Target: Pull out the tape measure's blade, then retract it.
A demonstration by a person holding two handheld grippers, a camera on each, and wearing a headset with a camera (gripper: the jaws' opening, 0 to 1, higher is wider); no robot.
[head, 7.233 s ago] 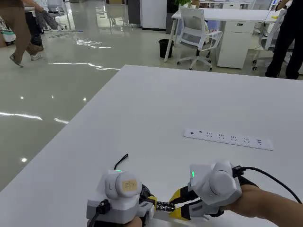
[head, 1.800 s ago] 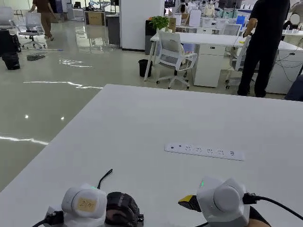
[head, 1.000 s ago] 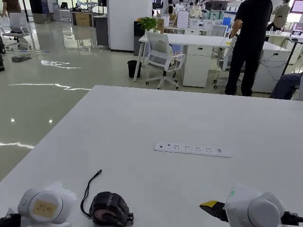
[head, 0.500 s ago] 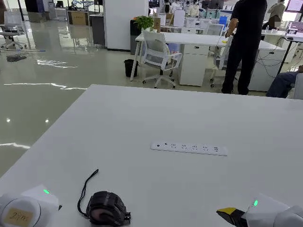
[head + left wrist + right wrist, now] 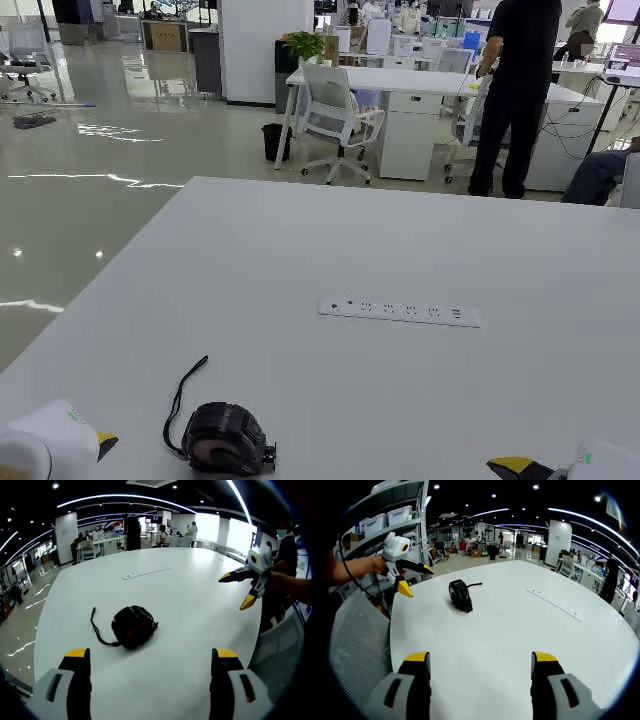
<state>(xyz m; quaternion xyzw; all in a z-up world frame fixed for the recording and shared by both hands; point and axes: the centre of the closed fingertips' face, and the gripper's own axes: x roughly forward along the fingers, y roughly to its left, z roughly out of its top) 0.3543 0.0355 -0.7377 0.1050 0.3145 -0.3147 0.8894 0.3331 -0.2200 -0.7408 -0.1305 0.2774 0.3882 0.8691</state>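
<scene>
Black tape measure (image 5: 226, 438), retracted, lies released on the table (image 5: 400, 230) between the left gripper (image 5: 151, 654) and right gripper (image 5: 482, 656), both drawn back, wide open and empty, so the task looks done.

- A long white plastic power strip (image 5: 399, 312) lies flat on the white surface (image 5: 330, 240), well clear of its edges.
- A white mesh-backed office chair (image 5: 335, 110) stands on the glossy pale floor (image 5: 90, 200), just beside a white desk (image 5: 420, 82).
- A small black waste bin (image 5: 272, 142) sits near the chair.
- A person in dark clothes (image 5: 520, 80) stands at that desk.
- A green potted plant (image 5: 305, 45) stands beyond the chair.
</scene>
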